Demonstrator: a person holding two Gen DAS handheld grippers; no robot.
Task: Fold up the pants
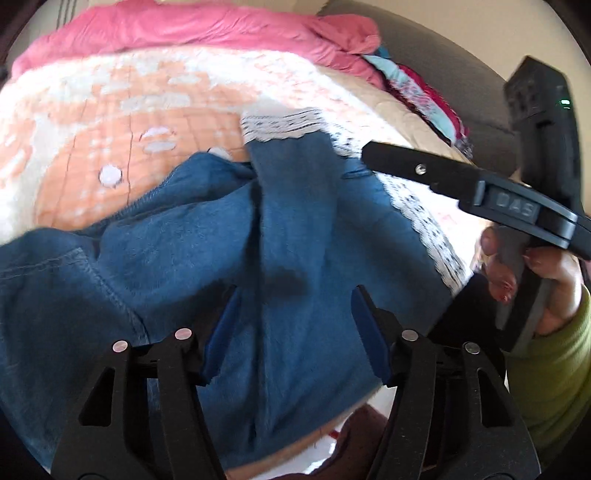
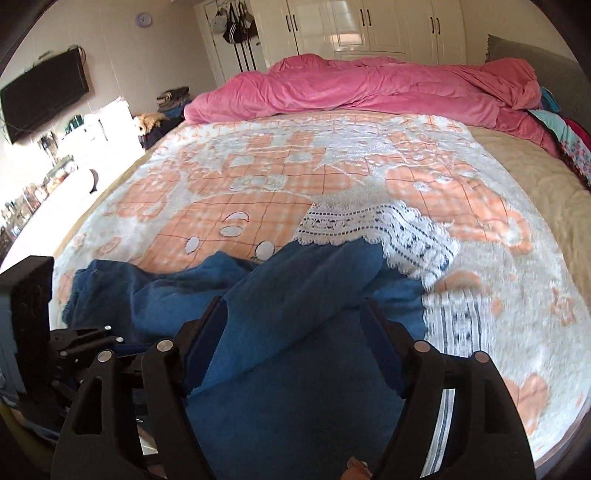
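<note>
Blue-padded fingers (image 1: 218, 332) of the left gripper (image 1: 295, 328) spread apart, nothing pinched between them, hovering just over the pants (image 1: 295, 240). Same on the other side: right gripper (image 2: 295, 339) with its fingers (image 2: 205, 343) set wide, a fold of blue cloth passing between them without either pad visibly closing on it.

Pants (image 2: 303, 295) of blue denim, rumpled and bunched on the bed blanket (image 2: 258, 177), one leg laid diagonally over the rest, a stitched seam showing at the left side of the heap in the left wrist view. White lace cloth (image 2: 369, 225) with dark pattern touching the far edge of the pants and trailing down their right side.

Beyond the pants, orange-and-white blanket (image 1: 110, 122) across the bed. Farther still, pink duvet (image 2: 369, 88) piled along the far edge. Right of the pants in the left wrist view, the right gripper's black body (image 1: 480, 192), held by a hand (image 1: 532, 280) in a green sleeve. Past the duvet, white wardrobe doors (image 2: 369, 26); left of the bed, dark wall television (image 2: 44, 99).
</note>
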